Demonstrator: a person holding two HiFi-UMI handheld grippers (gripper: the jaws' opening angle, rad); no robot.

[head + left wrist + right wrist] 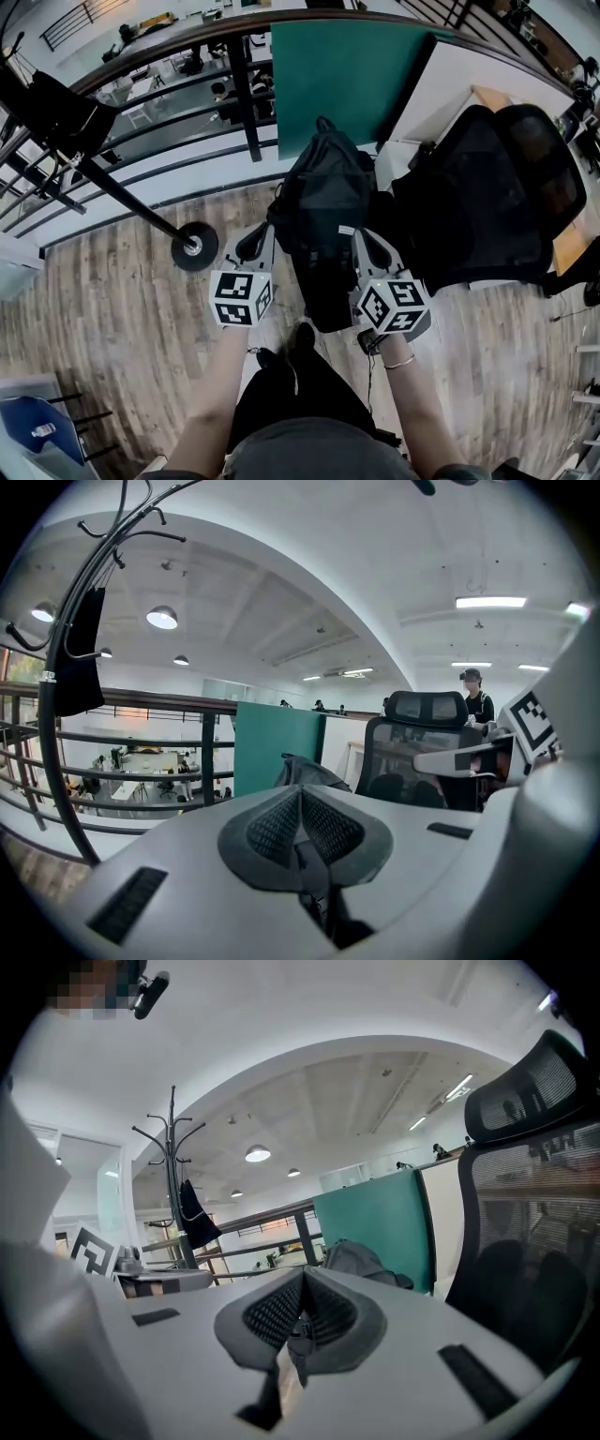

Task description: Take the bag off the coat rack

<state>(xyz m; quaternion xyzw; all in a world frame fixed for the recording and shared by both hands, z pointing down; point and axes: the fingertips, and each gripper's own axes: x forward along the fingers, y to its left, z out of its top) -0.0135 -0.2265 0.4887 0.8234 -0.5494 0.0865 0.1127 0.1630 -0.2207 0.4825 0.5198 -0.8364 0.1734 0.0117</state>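
A black bag [321, 202] hangs between my two grippers, away from the coat rack [122, 199]. The left gripper [264, 240] grips the bag's left side. In the left gripper view the jaws [302, 806] are shut on a black strap [317, 862], and the bag's top [305, 772] shows beyond them. The right gripper [368, 246] holds the bag's right side. Its jaws [301, 1303] are shut on a strap with a pale tag [287, 1371]. The rack stands to the left with its round base [195, 248] on the floor.
A dark cloth [52, 111] still hangs on the rack. A black mesh office chair [497, 192] stands close at the right. A green panel [349, 70] and a metal railing [178, 103] lie ahead. Wooden floor [112, 309] spreads to the left.
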